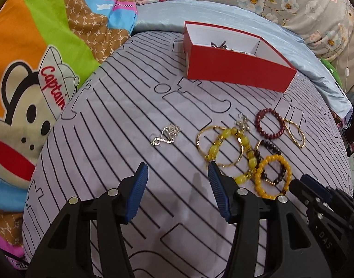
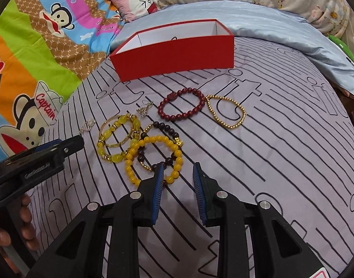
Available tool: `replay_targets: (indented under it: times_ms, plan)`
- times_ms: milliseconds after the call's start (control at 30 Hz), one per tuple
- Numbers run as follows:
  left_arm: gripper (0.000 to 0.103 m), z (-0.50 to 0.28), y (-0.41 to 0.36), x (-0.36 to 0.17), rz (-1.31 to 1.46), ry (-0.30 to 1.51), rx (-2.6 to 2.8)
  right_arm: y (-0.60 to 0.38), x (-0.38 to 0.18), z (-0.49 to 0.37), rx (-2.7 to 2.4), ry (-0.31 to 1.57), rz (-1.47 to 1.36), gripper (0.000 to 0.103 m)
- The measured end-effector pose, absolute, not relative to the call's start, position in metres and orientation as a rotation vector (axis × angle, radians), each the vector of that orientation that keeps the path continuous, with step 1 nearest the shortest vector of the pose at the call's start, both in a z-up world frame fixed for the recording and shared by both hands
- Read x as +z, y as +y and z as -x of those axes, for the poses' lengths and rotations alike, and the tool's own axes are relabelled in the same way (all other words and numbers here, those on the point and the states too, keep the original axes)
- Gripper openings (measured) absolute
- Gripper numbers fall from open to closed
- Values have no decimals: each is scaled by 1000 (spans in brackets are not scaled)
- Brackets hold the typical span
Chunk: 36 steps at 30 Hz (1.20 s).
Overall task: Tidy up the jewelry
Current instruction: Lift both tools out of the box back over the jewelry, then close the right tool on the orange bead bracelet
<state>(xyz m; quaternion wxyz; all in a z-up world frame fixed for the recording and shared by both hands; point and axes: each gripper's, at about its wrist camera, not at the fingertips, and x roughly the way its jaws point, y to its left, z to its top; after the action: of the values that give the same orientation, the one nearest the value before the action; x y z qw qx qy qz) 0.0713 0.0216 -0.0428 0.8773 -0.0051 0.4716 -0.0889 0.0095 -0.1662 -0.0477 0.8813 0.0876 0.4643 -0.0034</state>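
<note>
My right gripper (image 2: 178,180) was open and holding nothing right by the orange bead bracelet (image 2: 153,159) on the bed, far from the red box (image 2: 174,55), my left gripper (image 1: 177,185) open too, so I thought I should pinch only one strand.

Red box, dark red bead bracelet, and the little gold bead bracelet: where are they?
red box (image 2: 177,60): right wrist view, on its front wall.
dark red bead bracelet (image 2: 201,99): right wrist view, on its right-side beads.
gold bead bracelet (image 2: 232,125): right wrist view, on its lower beads.
</note>
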Motion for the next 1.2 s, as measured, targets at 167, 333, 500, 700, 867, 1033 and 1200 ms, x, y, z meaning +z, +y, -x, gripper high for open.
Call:
replay_targets:
  times_ms: [167, 333, 500, 700, 867, 1033, 1200]
  plan:
    - [52, -67, 26, -46, 13, 996, -179, -167, -54, -16, -12, 977, -181, 24]
    - [52, -67, 26, -48, 13, 999, -182, -166, -57, -18, -8, 986, -175, 12]
    - [52, -68, 22, -50, 16, 1007, -191, -168, -56, -14, -9, 988, -185, 6]
    - [55, -69, 15, -51, 38, 1018, -218, -178, -51, 0, -12, 979, -218, 7]
    - [55, -77, 2, -53, 31, 1021, -237, -182, -46, 9, -11, 979, -243, 7]
    - [55, -85, -8, -61, 24, 1029, -239, -181, -46, 12, -6, 981, -247, 7]
    - [41, -87, -12, -63, 0, 1007, -235, -183, -48, 12, -7, 985, -257, 7]
